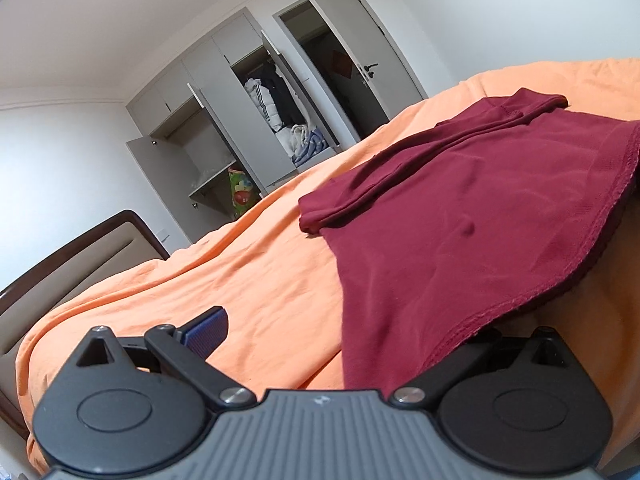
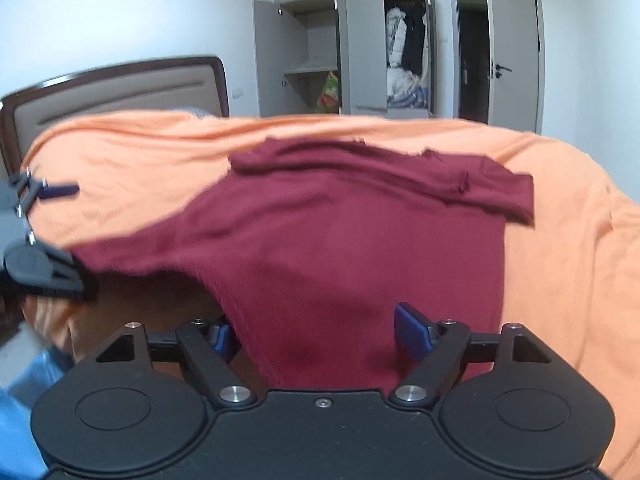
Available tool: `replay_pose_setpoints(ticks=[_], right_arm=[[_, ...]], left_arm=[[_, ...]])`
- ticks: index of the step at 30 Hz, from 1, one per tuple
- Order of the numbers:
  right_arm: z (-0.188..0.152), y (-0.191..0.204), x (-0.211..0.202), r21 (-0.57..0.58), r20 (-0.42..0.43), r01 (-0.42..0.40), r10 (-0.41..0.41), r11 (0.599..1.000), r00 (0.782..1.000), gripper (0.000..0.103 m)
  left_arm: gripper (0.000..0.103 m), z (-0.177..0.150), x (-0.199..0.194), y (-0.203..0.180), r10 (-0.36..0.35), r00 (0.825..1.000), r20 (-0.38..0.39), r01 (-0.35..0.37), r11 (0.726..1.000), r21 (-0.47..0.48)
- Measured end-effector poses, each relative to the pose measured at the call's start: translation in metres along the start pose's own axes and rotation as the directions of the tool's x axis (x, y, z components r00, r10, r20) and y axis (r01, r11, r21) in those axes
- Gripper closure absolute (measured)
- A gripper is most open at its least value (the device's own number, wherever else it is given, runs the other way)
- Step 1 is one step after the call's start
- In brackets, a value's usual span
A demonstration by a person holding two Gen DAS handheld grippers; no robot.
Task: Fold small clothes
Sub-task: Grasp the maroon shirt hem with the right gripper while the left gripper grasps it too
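Observation:
A maroon T-shirt [image 1: 460, 208] [image 2: 340, 232] lies spread on the orange bedsheet [image 1: 240, 260] [image 2: 140, 160], with its sleeves folded in at the far end. My left gripper [image 1: 352, 324] is open wide. Its left blue pad [image 1: 210, 330] rests over bare sheet, and the shirt's near hem drapes over its hidden right finger. In the right wrist view the left gripper [image 2: 82, 236] shows at the left edge, the raised hem corner lying over its lower finger. My right gripper [image 2: 316, 328] is open, its two blue pads [image 2: 412, 330] standing on either side of the shirt's near hem.
A padded headboard [image 2: 120, 88] [image 1: 80, 252] bounds the bed on the left. Beyond the bed stands a grey wardrobe [image 2: 360, 40] [image 1: 224, 120] with open doors and clothes inside, beside an open room door [image 2: 516, 52]. Something blue [image 2: 16, 420] shows at the lower left.

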State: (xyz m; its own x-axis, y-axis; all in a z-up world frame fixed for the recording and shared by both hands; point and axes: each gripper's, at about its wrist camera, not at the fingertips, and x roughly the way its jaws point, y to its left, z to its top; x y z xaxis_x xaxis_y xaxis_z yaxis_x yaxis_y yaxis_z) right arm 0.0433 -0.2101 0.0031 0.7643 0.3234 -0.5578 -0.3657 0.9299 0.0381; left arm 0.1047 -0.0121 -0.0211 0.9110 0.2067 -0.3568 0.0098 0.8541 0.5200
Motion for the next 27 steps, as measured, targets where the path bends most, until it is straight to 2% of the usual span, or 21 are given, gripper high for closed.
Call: replay_pose_setpoints(ticks=[4, 8, 11, 13, 14, 18, 21, 23, 24, 25, 26, 27], right_arm=[[-0.017, 0.003, -0.002, -0.058, -0.046, 0.043, -0.046, 0.997, 0.998, 0.02], [-0.026, 0.003, -0.008, -0.108, -0.028, 0.1, -0.104, 0.989, 0.994, 0.022], [-0.028, 0.0, -0.014, -0.11, 0.004, 0.166, -0.166, 0.98, 0.986, 0.033], [-0.027, -0.006, -0.018, -0.082, 0.028, 0.189, -0.188, 0.978, 0.982, 0.056], [-0.027, -0.008, -0.02, -0.072, 0.038, 0.195, -0.193, 0.978, 0.98, 0.059], [-0.022, -0.013, -0.029, -0.055, 0.091, 0.2, -0.194, 0.978, 0.977, 0.061], [-0.021, -0.014, -0.033, -0.061, 0.109, 0.209, -0.202, 0.976, 0.973, 0.062], [-0.022, -0.014, -0.037, -0.054, 0.12, 0.217, -0.21, 0.975, 0.97, 0.068], [-0.022, -0.015, -0.038, -0.05, 0.128, 0.227, -0.22, 0.973, 0.967, 0.078], [-0.022, -0.014, -0.039, -0.046, 0.132, 0.233, -0.226, 0.971, 0.965, 0.083], [-0.022, -0.014, -0.039, -0.044, 0.135, 0.234, -0.226, 0.971, 0.965, 0.083], [-0.022, -0.014, -0.04, -0.042, 0.139, 0.235, -0.227, 0.971, 0.964, 0.085]], left_arm=[[0.0, 0.002, -0.005, -0.001, 0.012, 1.0, 0.012, -0.012, 1.0, 0.016], [0.0, 0.002, -0.008, -0.003, 0.033, 0.999, 0.04, -0.035, 0.998, 0.052], [0.0, 0.002, -0.01, -0.002, 0.042, 0.998, 0.039, -0.044, 0.997, 0.055], [0.003, 0.002, -0.011, -0.001, 0.036, 0.999, 0.035, -0.038, 0.998, 0.052], [0.004, 0.002, -0.011, -0.001, 0.029, 0.999, 0.032, -0.031, 0.999, 0.045], [0.028, 0.002, -0.015, 0.006, -0.053, 0.999, 0.014, 0.053, 0.999, 0.001], [0.032, -0.001, -0.019, 0.007, -0.068, 0.998, 0.003, 0.068, 0.998, -0.008], [0.04, -0.003, -0.021, 0.005, -0.074, 0.997, 0.0, 0.074, 0.997, 0.005], [0.044, -0.005, -0.022, 0.003, -0.073, 0.997, -0.001, 0.073, 0.997, 0.019], [0.046, -0.008, -0.023, 0.0, -0.072, 0.997, -0.001, 0.072, 0.997, 0.04], [0.049, -0.01, -0.024, -0.003, -0.074, 0.997, 0.001, 0.073, 0.995, 0.067], [0.057, -0.012, -0.025, -0.006, -0.076, 0.997, 0.001, 0.075, 0.993, 0.096]])
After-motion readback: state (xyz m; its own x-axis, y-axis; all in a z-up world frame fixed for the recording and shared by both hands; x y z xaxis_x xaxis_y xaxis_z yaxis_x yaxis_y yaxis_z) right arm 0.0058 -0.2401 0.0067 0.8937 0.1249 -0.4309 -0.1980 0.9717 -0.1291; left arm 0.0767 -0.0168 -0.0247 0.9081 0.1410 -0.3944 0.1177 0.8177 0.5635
